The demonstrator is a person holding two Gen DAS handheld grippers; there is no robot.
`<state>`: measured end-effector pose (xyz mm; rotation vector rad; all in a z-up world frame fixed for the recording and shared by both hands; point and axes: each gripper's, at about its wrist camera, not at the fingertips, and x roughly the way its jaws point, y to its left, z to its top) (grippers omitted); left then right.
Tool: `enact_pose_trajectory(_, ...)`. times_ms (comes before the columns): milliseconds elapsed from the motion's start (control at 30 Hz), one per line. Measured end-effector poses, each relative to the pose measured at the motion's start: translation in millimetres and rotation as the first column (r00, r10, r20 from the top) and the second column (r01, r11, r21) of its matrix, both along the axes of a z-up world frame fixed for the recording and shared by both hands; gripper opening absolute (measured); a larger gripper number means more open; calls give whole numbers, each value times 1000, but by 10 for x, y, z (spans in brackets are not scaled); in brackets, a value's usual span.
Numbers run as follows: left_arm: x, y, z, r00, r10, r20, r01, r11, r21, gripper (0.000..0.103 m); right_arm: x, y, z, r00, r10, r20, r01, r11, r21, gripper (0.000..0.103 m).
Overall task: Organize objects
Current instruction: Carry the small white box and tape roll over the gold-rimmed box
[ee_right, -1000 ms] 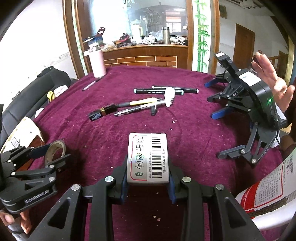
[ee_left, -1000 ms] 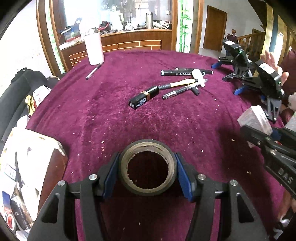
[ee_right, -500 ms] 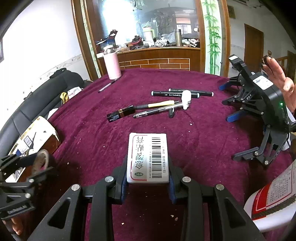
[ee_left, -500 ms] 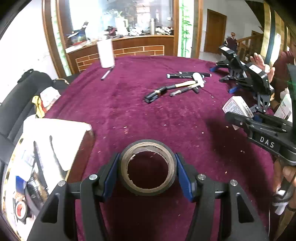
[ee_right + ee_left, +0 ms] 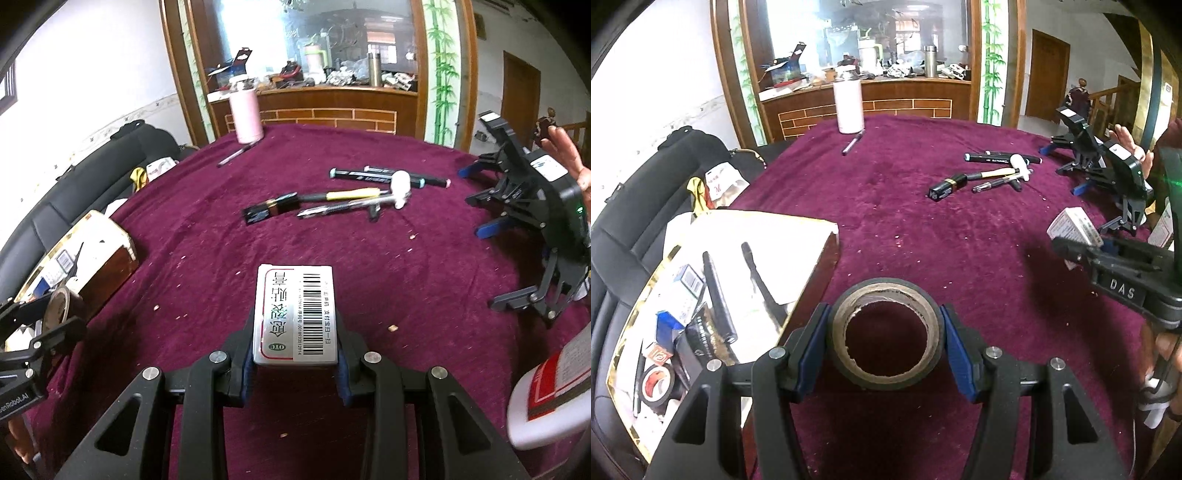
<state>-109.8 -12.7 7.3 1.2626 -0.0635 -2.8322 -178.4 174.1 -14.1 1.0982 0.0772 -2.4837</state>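
The left gripper (image 5: pixel 884 345) is clamped on a roll of dark tape (image 5: pixel 884 334), its blue pads pressed against the roll's outer sides, with the hole of the roll facing up and the purple table (image 5: pixel 905 206) showing through it. It hangs above the table's left edge, just beside an open gold-trimmed box (image 5: pixel 635 306) that sits off that edge on a black sofa (image 5: pixel 646 173); the box holds pens, small cartons and another tape roll. The right gripper (image 5: pixel 294 363) is closed on a white medicine box (image 5: pixel 295 317), barcode side up, the box sticking forward from between the pads above the near middle of the table. Toward the far right of the table lies a loose heap: two markers (image 5: pixel 388 176), a small white-headed hammer (image 5: pixel 373 194), a pen (image 5: pixel 340 208) and a black battery (image 5: pixel 271 208). At the far edge stands a pale pink bottle (image 5: pixel 245 116) with a single pen (image 5: pixel 234 155) just in front of it. By the right edge, two spare grippers (image 5: pixel 535 206) rest on the cloth, with another person's hand (image 5: pixel 567 155) beside them.
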Motion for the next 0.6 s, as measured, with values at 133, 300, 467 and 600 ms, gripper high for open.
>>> enact_pose_trajectory(133, 66, -101, 16, 1000, 14, 3, -14, 1000, 22, 58, 64, -120, 27, 1000, 27, 13, -26, 1000, -16, 36)
enact_pose_trajectory(300, 251, -374, 14, 998, 54, 15, -55, 996, 72, 58, 203, -378, 114, 996, 88, -11, -88, 996, -2, 36)
enact_pose_trajectory(467, 621, -768, 89, 992, 123, 4, -122, 987, 107, 58, 333, -601, 144, 990, 140, -18, -140, 990, 7, 36)
enact_pose_trajectory(600, 919, -1125, 113, 979, 202, -3, -201, 972, 126, 58, 427, -747, 130, 983, 184, -23, -184, 983, 21, 36)
